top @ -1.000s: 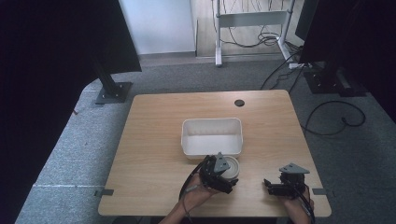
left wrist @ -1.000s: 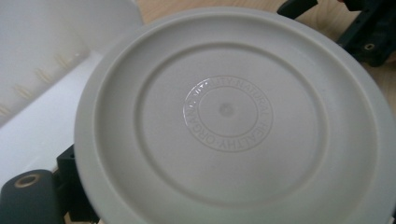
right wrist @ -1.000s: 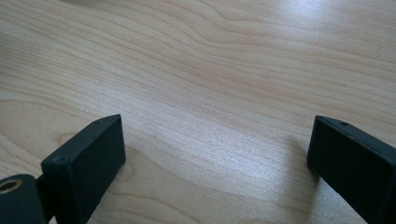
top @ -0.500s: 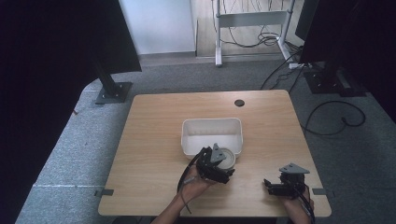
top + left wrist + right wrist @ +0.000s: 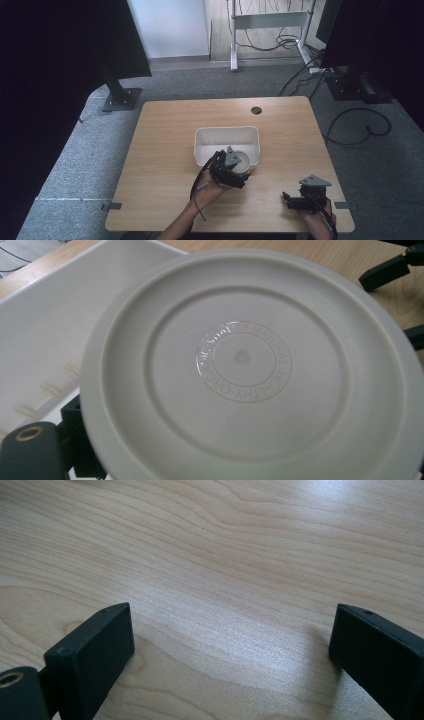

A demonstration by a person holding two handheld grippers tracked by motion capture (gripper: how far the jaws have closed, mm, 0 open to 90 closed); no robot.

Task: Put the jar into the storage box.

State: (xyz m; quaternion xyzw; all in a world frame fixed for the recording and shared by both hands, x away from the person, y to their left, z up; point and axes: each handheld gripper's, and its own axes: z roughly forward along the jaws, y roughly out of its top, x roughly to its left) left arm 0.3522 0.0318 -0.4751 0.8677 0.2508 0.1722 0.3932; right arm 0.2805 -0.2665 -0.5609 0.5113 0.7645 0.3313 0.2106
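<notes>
1. Left gripper (image 5: 231,169) (high view): seen at approx. 6 o'clock of the table (image 5: 165,150), clamped on a round white plate (image 5: 242,162). In the left gripper view the plate (image 5: 250,365) is seen face-on w/ embossed ring lettering at its centre; one black jaw is visible at its lower-left edge, the other jaw is hidden behind the plate.

2. Key relation: the plate is held over the near-right corner of the white tub (image 5: 227,145), overlapping its near rim. From the plate, the tub's open middle lies toward 11 o'clock. The tub's long axis runs 9-to-3 across the table (so there is more room sideways than front to back). Whether the plate touches the rim cannot be told.

3. Tub contents: nothing is seen on the visible part of its floor; the part under the plate is hidden. In the left gripper view the tub (image 5: 45,335) wall and floor are seen behind the plate, bare.

4. Right gripper (image 5: 300,199): at approx. 5 o'clock of the table, well apart from the tub. In the right gripper view the gripper (image 5: 230,645) is seen w/ jaws spread wide, nothing between them but bare wood.

5. Judgement: the left hand is far nearer the tub; if the plate is meant for it, a short move toward 11 o'clock and down would be needed.
</notes>
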